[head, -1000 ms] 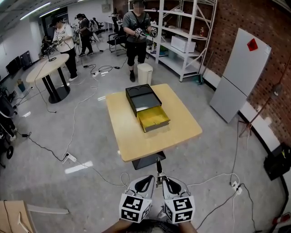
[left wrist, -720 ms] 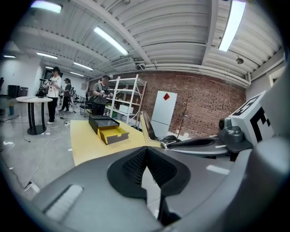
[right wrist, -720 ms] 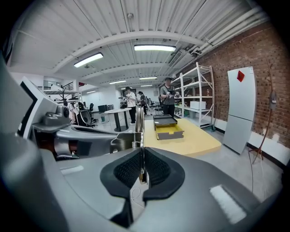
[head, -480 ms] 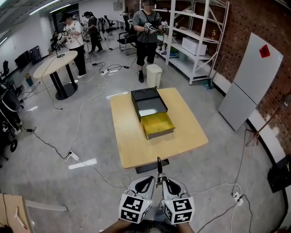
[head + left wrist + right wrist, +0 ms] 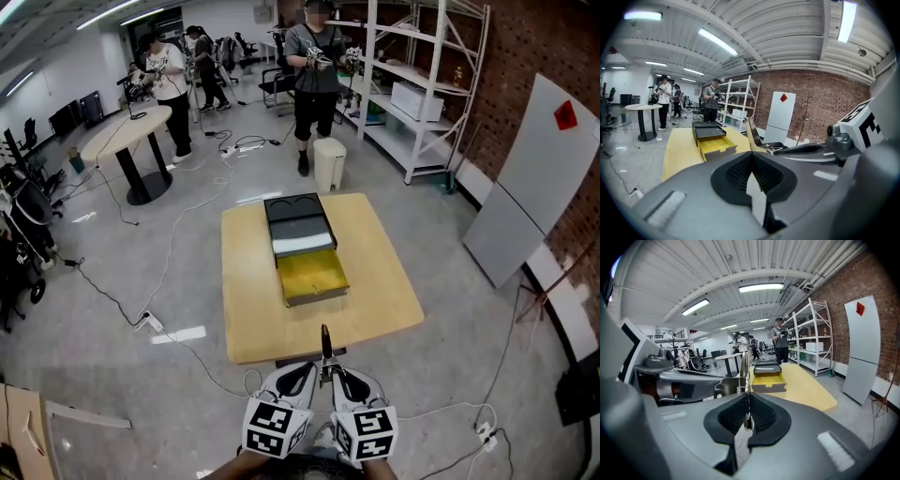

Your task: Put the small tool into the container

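The small tool (image 5: 325,345), a thin metal piece with a dark tip, stands upright, clamped in my right gripper (image 5: 345,378) at the bottom of the head view. In the right gripper view it runs up between the shut pads as a narrow strip (image 5: 746,366). My left gripper (image 5: 305,375) is pressed close beside the right one, its jaws shut with nothing in them (image 5: 750,157). The container is a black drawer box (image 5: 298,220) with its yellow drawer (image 5: 311,275) pulled out towards me. It sits on a wooden table (image 5: 375,281), just beyond both grippers.
Cables (image 5: 169,272) lie across the grey floor left of the table. A white bin (image 5: 328,164) and a person (image 5: 317,70) stand behind the table. Metal shelves (image 5: 422,84) line the brick wall, with a white panel (image 5: 530,187) at the right and a round table (image 5: 127,141) at the far left.
The table and drawer box have come nearer and lower in the head view. Both grippers keep the same pose side by side, with the tool still upright between them.
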The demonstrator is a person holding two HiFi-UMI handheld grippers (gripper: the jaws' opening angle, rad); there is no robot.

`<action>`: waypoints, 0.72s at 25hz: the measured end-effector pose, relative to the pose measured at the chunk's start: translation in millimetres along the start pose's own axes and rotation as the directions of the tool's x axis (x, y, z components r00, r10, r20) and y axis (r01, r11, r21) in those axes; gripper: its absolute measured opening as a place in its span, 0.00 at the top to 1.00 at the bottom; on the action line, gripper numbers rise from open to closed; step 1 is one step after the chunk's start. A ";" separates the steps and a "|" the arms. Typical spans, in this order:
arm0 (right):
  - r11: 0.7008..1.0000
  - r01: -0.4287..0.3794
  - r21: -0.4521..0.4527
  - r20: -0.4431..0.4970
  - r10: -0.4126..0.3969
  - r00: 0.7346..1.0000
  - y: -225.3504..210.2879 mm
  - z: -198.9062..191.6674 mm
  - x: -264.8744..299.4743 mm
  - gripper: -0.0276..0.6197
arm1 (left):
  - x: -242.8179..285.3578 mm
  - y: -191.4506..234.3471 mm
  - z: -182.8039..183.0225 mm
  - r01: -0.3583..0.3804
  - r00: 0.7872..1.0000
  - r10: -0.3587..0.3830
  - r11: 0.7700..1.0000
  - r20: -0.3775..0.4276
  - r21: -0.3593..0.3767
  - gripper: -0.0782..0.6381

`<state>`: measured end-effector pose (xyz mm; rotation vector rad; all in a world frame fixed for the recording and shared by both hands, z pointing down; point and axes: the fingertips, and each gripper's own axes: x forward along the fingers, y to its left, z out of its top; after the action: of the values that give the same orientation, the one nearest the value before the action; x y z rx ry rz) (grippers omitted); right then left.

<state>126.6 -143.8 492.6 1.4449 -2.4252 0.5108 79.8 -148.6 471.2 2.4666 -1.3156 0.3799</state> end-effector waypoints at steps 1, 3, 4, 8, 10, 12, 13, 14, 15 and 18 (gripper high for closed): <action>1.000 -0.009 -0.002 0.000 0.009 1.000 -17.1 5.3 0.6 0.95 | 13.8 -7.1 7.4 -0.011 1.000 0.011 1.000 0.001 0.000 0.87; 1.000 -0.029 -0.009 -0.002 0.029 1.000 -48.4 12.5 0.7 0.95 | 39.4 -22.1 18.1 -0.034 0.999 0.034 0.999 0.003 0.000 0.87; 0.999 -0.040 -0.013 -0.001 0.040 0.999 -62.0 13.9 -0.6 0.94 | 50.1 -30.2 20.8 -0.044 0.999 0.044 0.999 0.004 0.002 0.87; 0.997 -0.071 -0.020 0.005 0.071 0.997 -101.9 16.7 -3.9 0.94 | 79.7 -53.9 25.1 -0.077 0.997 0.077 0.997 0.006 0.005 0.87; 0.996 -0.087 -0.017 0.002 0.087 0.996 -117.6 23.4 -1.3 0.94 | 92.9 -57.9 32.0 -0.097 0.995 0.097 0.995 0.006 0.003 0.87; 0.994 -0.107 -0.024 -0.005 0.107 0.994 -127.6 26.8 3.7 0.94 | 104.8 -58.4 36.3 -0.113 0.994 0.113 0.994 0.003 -0.005 0.87; 0.993 -0.115 -0.029 -0.008 0.115 0.993 -130.4 27.0 7.4 0.94 | 109.9 -57.1 37.5 -0.117 0.993 0.117 0.993 0.003 -0.009 0.87; 0.992 -0.122 -0.032 -0.011 0.121 0.993 -132.6 27.2 11.8 0.94 | 114.7 -54.5 38.8 -0.121 0.993 0.121 0.993 0.006 -0.012 0.87; 0.991 -0.127 -0.034 -0.012 0.126 0.992 -134.9 28.4 16.8 0.94 | 119.5 -50.9 40.9 -0.126 0.992 0.126 0.992 0.009 -0.012 0.87; 0.990 -0.136 -0.041 -0.018 0.135 0.991 -146.0 37.8 34.3 0.94 | 136.8 -39.2 50.4 -0.138 0.990 0.139 0.990 0.010 -0.019 0.87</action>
<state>237.8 -251.4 495.8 1.2607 -2.5186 0.4948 190.7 -250.9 470.6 2.3729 -1.4930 0.3862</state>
